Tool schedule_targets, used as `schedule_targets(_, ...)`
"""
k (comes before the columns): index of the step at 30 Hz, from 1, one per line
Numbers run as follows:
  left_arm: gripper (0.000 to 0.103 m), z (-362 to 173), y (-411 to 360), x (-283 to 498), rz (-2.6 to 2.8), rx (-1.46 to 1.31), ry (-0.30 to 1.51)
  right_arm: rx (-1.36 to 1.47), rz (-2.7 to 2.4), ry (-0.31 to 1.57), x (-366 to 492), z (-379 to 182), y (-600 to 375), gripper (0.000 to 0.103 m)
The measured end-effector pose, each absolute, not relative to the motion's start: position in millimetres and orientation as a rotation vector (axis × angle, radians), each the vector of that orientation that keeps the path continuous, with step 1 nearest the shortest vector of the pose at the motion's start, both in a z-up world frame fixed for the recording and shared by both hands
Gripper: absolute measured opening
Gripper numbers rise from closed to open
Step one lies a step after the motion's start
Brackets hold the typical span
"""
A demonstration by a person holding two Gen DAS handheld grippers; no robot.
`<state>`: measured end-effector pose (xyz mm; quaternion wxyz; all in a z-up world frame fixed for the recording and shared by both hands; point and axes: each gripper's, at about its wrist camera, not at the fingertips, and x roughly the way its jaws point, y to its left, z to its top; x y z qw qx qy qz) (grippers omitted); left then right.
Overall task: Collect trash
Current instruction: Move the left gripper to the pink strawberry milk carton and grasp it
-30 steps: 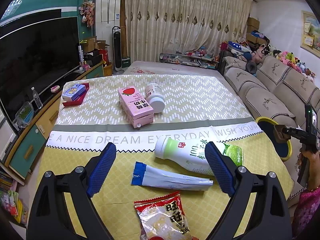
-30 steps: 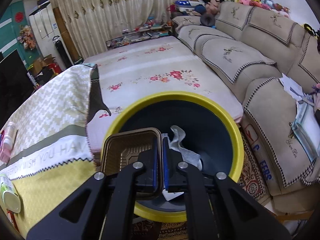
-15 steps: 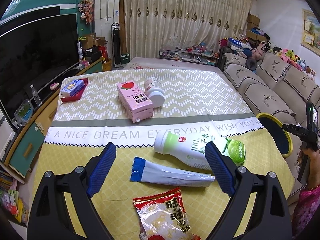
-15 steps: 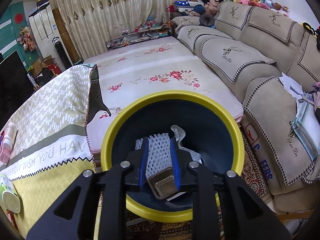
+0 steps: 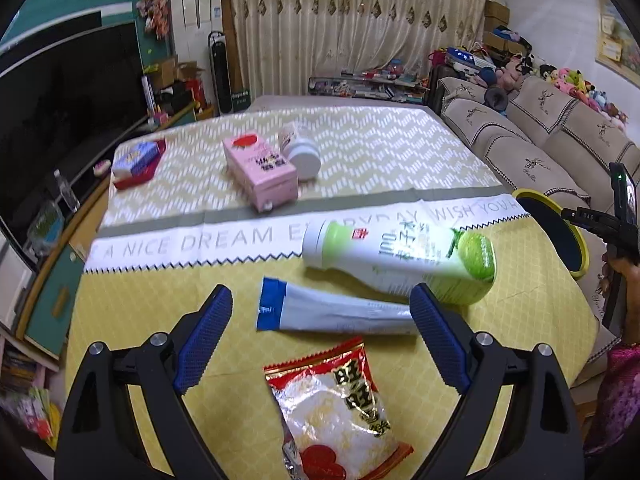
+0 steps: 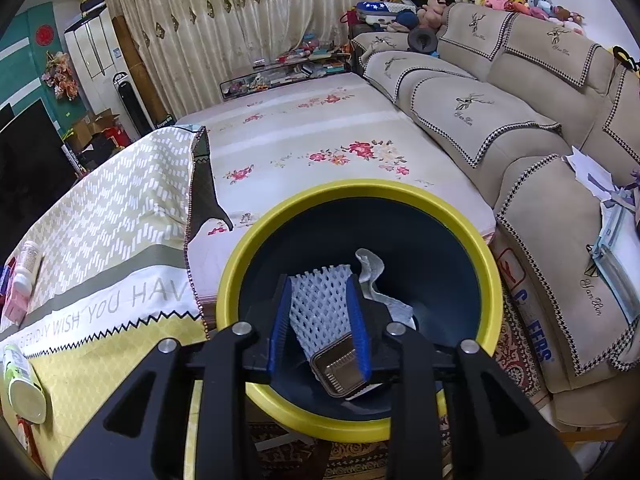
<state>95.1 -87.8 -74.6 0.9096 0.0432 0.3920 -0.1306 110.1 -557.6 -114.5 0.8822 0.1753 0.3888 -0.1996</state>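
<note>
1. The right gripper [image 6: 319,322] hangs over the yellow-rimmed bin [image 6: 490,276], which sits on the floor just off the table's right edge, between table and sofa [image 6: 520,120].
2. Its blue jaws have just been opening and now stand a little apart; nothing is pinched between them.
3. Down inside the bin lie a white foam net [image 6: 320,312], a small brown tray [image 6: 340,370] tilted against the bin's inner wall, and a crumpled white tissue [image 6: 372,270] behind them.
4. Over on the table, the left gripper [image 5: 322,338] hovers above the yellow near part of the tablecloth [image 5: 140,304], fingers spread wide and holding nothing.
5. Between those fingers, in the left wrist view, lies a flattened white tube with a blue end [image 5: 332,312], flat on the cloth.
6. Just behind it, a white and green bottle [image 5: 396,260] lies on its side, its base toward the table's right edge.
7. Nearest the camera, a red and white snack packet [image 5: 340,408] sits by the table's near edge.
8. Farther back, on the zigzag part of the cloth, a pink carton [image 5: 260,168] lies touching a white jar [image 5: 300,152].
9. A blue box on a red tray [image 5: 134,158] sits by the far left corner.
10. The person's hand holding the right gripper's handle shows at the right edge of the left wrist view.
</note>
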Motion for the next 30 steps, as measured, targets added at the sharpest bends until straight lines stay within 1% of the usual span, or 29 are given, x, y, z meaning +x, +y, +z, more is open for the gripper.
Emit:
schedule_targets(5,0.089,-75.2,-88.5,107.6,-0.270,0.099,0.807,0.355,-0.393,0.818,114.0,-115.0,-549.6,0.027)
schedule_targets(8,0.089,-71.0,-85.7,128.0,-0.272,0.116,0.807,0.353,-0.389,0.811,113.6,-112.6,-547.3,0.028)
schedule_targets(13,0.088,-59.7,-81.2,188.3,-0.221,0.082,0.837,0.352,-0.381,0.811,116.4,-112.5,-543.8,0.030)
schedule_targets(18,0.088,-72.3,-89.0,237.3,-0.192,0.043,0.906,0.352,-0.366,0.819,120.4,-115.4,-541.6,0.031)
schedule_targets(20,0.084,-85.4,-91.8,255.9,-0.162,0.040,0.940,0.353,-0.363,0.821,120.2,-116.7,-542.5,0.031)
schedule_targets(21,0.083,-89.2,-92.2,259.6,-0.162,0.034,0.949,0.354,-0.364,0.822,120.1,-117.3,-543.0,0.032)
schedule_targets(23,0.076,-99.8,-94.5,270.7,-0.159,0.032,0.980,0.359,-0.366,0.823,119.8,-118.2,-545.5,0.032)
schedule_targets(28,0.072,-114.0,-93.0,290.2,-0.153,0.015,1.020,0.368,-0.377,0.828,118.6,-121.0,-551.5,0.032)
schedule_targets(30,0.069,-117.8,-92.1,294.8,-0.153,0.023,1.020,0.369,-0.376,0.831,119.4,-121.8,-551.5,0.032)
